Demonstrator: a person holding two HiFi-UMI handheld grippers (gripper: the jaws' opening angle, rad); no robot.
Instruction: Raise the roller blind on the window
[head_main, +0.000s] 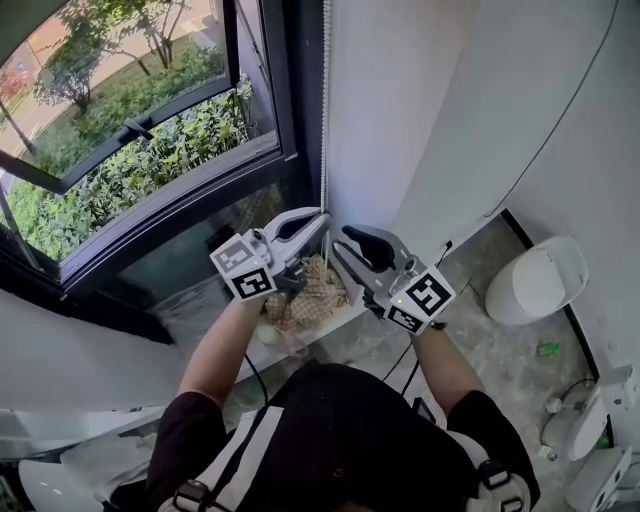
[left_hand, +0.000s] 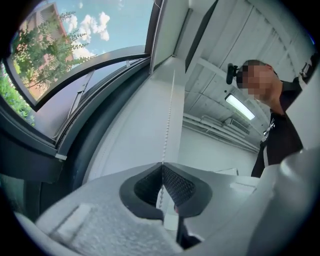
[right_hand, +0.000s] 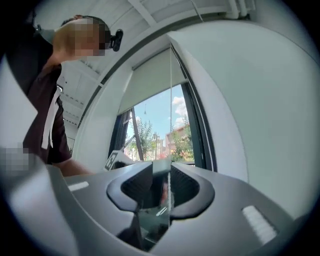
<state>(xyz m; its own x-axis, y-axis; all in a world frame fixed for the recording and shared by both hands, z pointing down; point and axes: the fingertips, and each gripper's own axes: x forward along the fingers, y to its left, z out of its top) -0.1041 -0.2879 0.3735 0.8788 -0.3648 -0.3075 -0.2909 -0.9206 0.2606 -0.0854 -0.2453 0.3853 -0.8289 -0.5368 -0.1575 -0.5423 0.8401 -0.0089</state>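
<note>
A thin white bead chain (head_main: 324, 110) hangs down the right side of the dark window frame (head_main: 290, 120). My left gripper (head_main: 322, 218) is shut on it; in the left gripper view the chain (left_hand: 168, 115) runs up from the meeting pads of that gripper (left_hand: 162, 166). Just right of it and slightly lower, my right gripper (head_main: 340, 240) stands open. In the right gripper view the chain (right_hand: 170, 100) passes through the gap of that gripper (right_hand: 161, 167), close to the right-hand pad, with no pad pressing on it. The pale roller blind (right_hand: 150, 80) covers the top of the window.
A woven wicker object (head_main: 315, 290) sits on the sill below the grippers. A white rounded bin (head_main: 535, 282) stands on the floor at the right, with a thin cable (head_main: 560, 130) running up the white wall. Green shrubs show outside the glass.
</note>
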